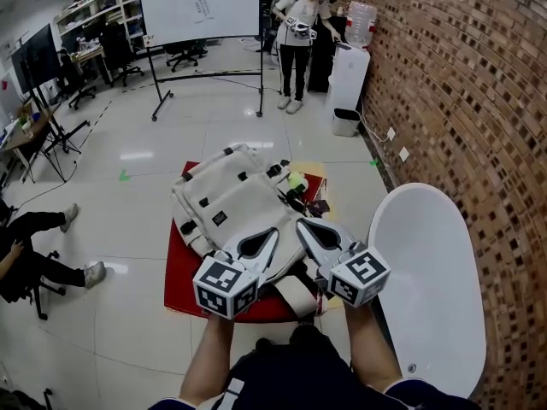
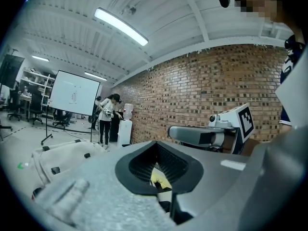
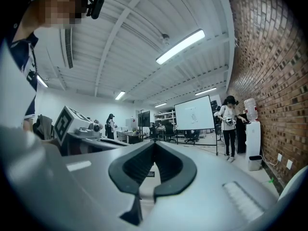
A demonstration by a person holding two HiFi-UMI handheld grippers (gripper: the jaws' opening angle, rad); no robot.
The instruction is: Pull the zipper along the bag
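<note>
A cream backpack point(image 1: 226, 203) with black buckles lies on a red mat point(image 1: 184, 284) in front of me. Its open top, towards the far right, shows dark contents and a yellow-green item point(image 1: 297, 181). I cannot make out the zipper pull. My left gripper point(image 1: 275, 231) hovers over the bag's near edge, shut with nothing between its jaws. My right gripper point(image 1: 301, 222) is just beside it, also shut and empty. In the left gripper view the closed jaws of the left gripper point(image 2: 156, 143) point over the bag point(image 2: 62, 158). The right gripper point(image 3: 155, 143) shows closed jaws too.
A white oval tabletop point(image 1: 427, 272) stands at my right against the brick wall point(image 1: 461, 84). Across the tiled floor are a whiteboard on a stand point(image 1: 198, 5), a standing person point(image 1: 295, 41) and a water dispenser point(image 1: 349, 75). A seated person's legs point(image 1: 34, 254) are at the left.
</note>
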